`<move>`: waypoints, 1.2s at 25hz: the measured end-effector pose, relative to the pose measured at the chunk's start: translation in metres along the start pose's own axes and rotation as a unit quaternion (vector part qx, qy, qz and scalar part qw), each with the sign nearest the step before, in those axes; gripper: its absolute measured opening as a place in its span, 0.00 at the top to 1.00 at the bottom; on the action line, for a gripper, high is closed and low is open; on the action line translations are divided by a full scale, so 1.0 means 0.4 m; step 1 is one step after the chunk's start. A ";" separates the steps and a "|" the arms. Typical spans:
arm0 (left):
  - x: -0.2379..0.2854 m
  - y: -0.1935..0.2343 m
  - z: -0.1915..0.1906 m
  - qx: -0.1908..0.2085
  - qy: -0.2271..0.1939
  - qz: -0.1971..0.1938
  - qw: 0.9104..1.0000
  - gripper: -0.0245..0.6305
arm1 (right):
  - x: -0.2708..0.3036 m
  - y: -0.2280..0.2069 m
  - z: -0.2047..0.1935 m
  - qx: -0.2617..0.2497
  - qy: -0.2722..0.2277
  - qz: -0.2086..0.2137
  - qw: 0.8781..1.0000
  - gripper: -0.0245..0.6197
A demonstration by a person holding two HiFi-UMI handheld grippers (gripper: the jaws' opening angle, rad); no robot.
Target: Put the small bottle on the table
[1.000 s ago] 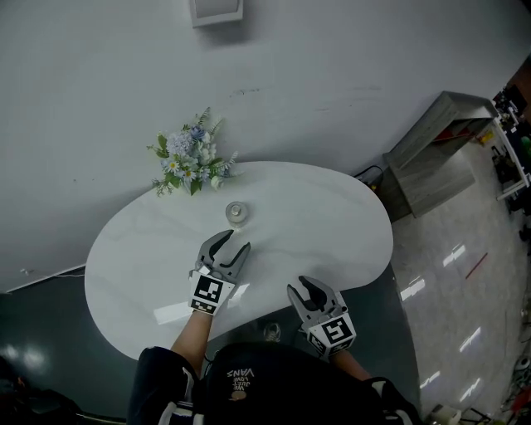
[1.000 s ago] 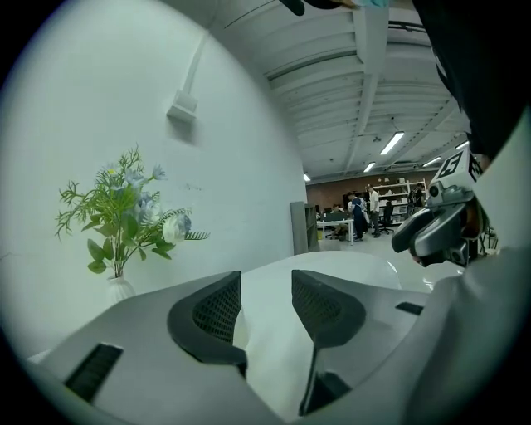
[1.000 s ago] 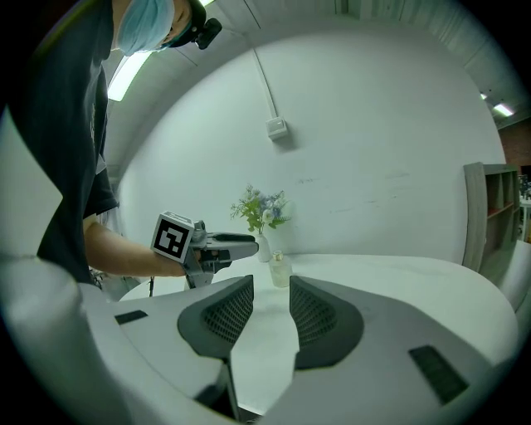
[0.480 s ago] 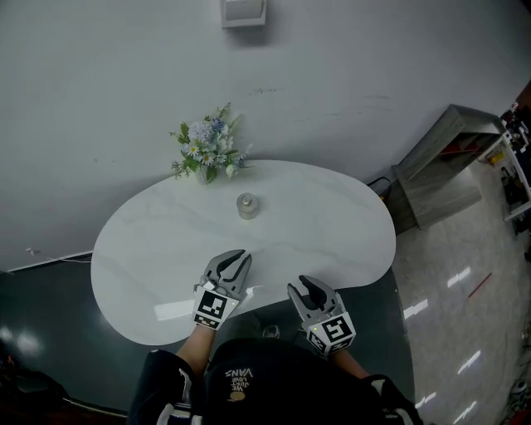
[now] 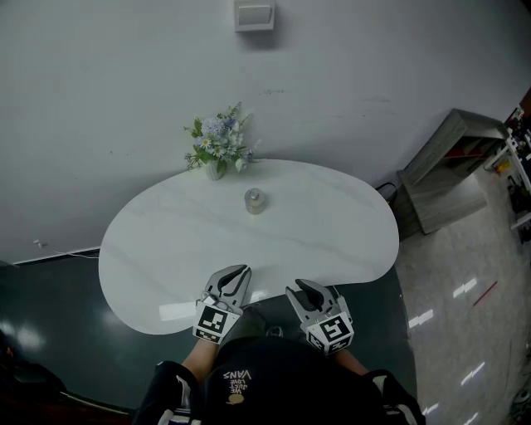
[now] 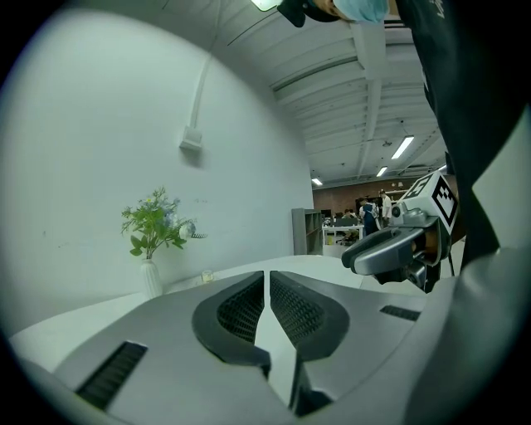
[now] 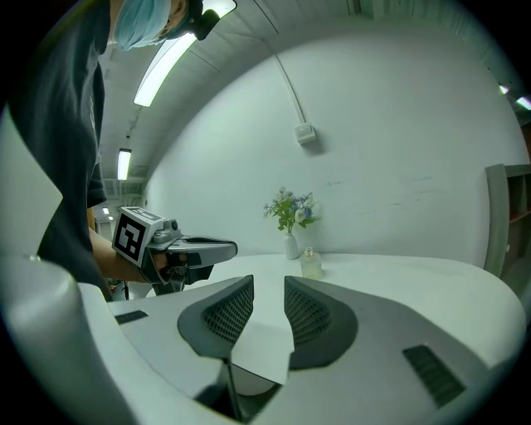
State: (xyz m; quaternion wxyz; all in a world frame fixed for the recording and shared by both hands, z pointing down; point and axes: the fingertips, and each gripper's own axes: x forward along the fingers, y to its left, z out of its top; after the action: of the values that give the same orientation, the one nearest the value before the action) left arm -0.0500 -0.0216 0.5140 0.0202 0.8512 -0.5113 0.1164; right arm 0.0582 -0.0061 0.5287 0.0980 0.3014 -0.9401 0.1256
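White counter (image 5: pixel 166 249) carries the small bottle (image 5: pixel 255 200), upright, near the flower vase (image 5: pixel 215 171). Left gripper (image 5: pixel 236 271): jaws just closed together, empty. Right gripper (image 5: pixel 301 287): jaws slightly apart, empty. Placement judged complete; recommend keeping both well clear of it.

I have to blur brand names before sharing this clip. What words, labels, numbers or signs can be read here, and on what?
"VANS": upside down in the head view, on the person's dark top.
Smaller print beside it: too small to read.
On the small bottle: no label can be read at this size.
On the left marker cube and the right marker cube: black-and-white square patterns only, no words.
On the wall box: no print visible.
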 end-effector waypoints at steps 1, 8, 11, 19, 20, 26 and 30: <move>-0.013 -0.006 -0.003 -0.002 0.001 0.002 1.000 0.90 | -0.003 0.007 -0.003 0.000 0.000 0.003 1.000 0.78; -0.080 -0.056 -0.020 -0.012 0.007 0.008 1.000 0.91 | -0.024 0.048 -0.011 0.012 -0.004 0.017 1.000 0.78; -0.099 -0.074 -0.025 -0.017 0.010 0.008 1.000 0.91 | -0.033 0.058 -0.021 0.011 -0.002 0.019 1.000 0.79; -0.141 -0.109 -0.039 -0.026 0.014 0.008 1.000 0.91 | -0.054 0.074 -0.041 0.005 -0.004 0.016 1.000 0.85; -0.144 -0.111 -0.040 -0.028 0.014 0.008 0.999 0.91 | -0.055 0.075 -0.045 0.003 -0.003 0.016 1.000 0.85; -0.163 -0.120 -0.051 -0.038 0.012 0.013 0.999 0.91 | -0.068 0.083 -0.053 -0.007 -0.002 0.014 1.000 0.87; -0.177 -0.116 -0.053 -0.037 0.013 0.018 0.999 0.91 | -0.071 0.088 -0.050 -0.016 -0.006 0.015 1.000 0.88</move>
State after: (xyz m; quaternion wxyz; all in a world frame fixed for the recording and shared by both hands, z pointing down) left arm -0.0447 0.0650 0.5230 0.0566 0.8389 -0.5304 0.1086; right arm 0.0623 0.0430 0.5342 0.0948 0.2863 -0.9470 0.1104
